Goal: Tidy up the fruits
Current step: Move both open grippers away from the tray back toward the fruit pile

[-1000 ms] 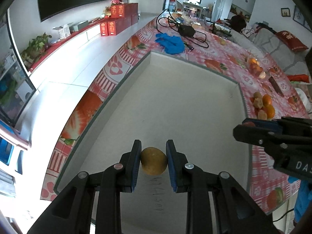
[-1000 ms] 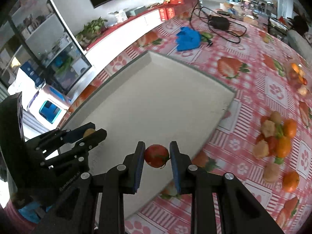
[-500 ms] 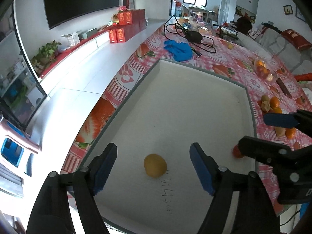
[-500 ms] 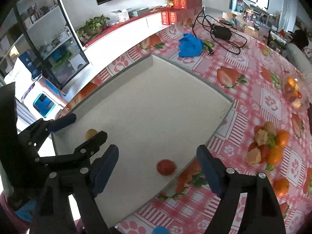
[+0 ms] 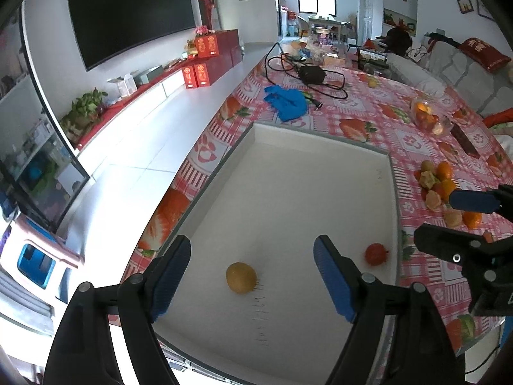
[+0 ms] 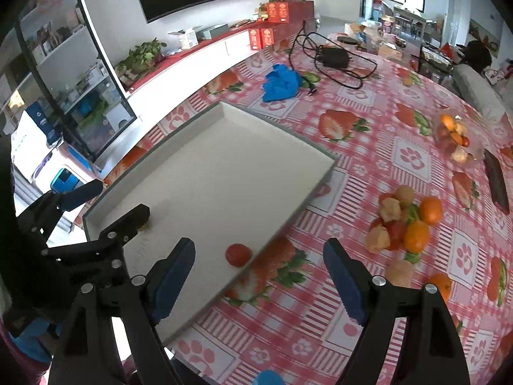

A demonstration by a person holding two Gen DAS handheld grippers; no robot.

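Observation:
A white tray (image 5: 320,134) lies on the strawberry-print tablecloth. A round yellow-brown fruit (image 5: 241,277) rests on the tray floor, just below my left gripper (image 5: 251,250). Its jaws are opening, stand well clear of the fruit and hold nothing. A red tomato (image 6: 238,254) sits near the tray's right wall (image 6: 288,218), beneath my right gripper (image 6: 259,250), which is open and empty. In the right wrist view the left gripper (image 6: 120,199) hides most of the yellow fruit. A pile of oranges, tomatoes and pale fruits (image 6: 404,224) lies on the cloth to the tray's right.
Beyond the tray are a blue cloth (image 5: 287,102) and a black adapter with looped cable (image 5: 311,75). A clear bowl of fruit (image 6: 455,138) and a dark flat object (image 6: 497,179) sit at the far right. The table edge and white floor run along the left.
Both grippers let go: the left released the yellow fruit, the right the tomato. Both fruits now rest in the tray, and both grippers have risen and drawn back.

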